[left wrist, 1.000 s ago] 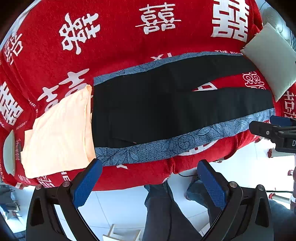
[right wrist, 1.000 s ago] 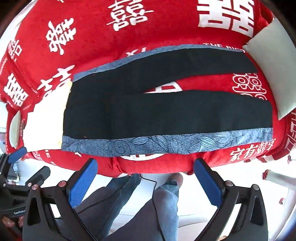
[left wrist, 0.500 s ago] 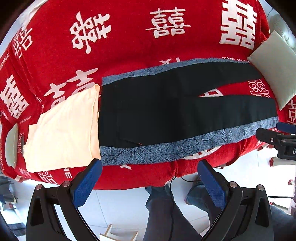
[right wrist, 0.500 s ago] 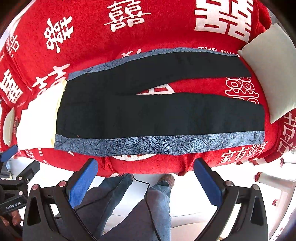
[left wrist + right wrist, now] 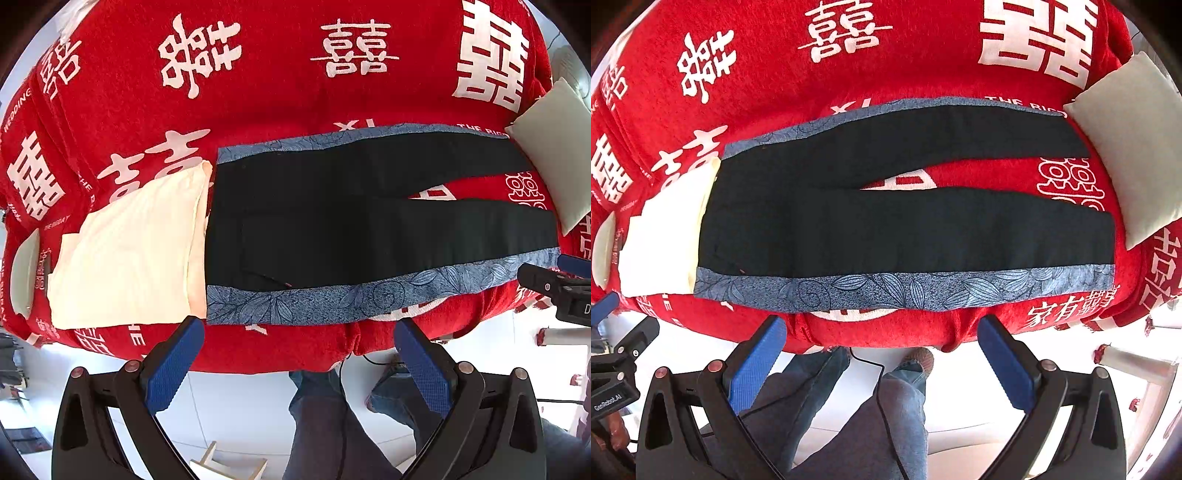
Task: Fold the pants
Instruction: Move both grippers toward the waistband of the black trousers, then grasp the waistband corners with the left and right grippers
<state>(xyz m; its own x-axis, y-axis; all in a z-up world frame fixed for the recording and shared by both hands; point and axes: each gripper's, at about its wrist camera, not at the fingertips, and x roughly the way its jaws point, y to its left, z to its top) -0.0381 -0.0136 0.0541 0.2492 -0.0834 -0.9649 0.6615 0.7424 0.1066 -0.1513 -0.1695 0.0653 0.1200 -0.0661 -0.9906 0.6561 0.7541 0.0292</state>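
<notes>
The left gripper point(image 5: 299, 354) has its jaws spread wide with nothing between them, its blue pads point(image 5: 173, 363) hanging off the near edge of the bed, above the white floor point(image 5: 240, 406), not touching any cloth. The right gripper point(image 5: 882, 354) is the same: jaws spread wide, empty, blue pads point(image 5: 1004, 363) just short of the bed's near edge. Beyond both lie the pants point(image 5: 351, 229), flat and unfolded on a red blanket point(image 5: 277, 92) printed with large white characters. They are black with a blue leaf-patterned stripe point(image 5: 369, 295) down each outer side; the waist points left, the two legs run to the right and part in a narrow V that shows the red cloth between them. In the right wrist view the pants point(image 5: 886, 229) fill the middle, the near stripe running along the bed's edge just past the pads. A folded cream cloth point(image 5: 133, 251) lies at the waist end, touching or slightly tucked under the waistband. A pale cushion point(image 5: 554, 147) sits beside the leg ends on the right. A person's legs in blue jeans point(image 5: 886, 413) stand below the bed's edge, between the pads.
</notes>
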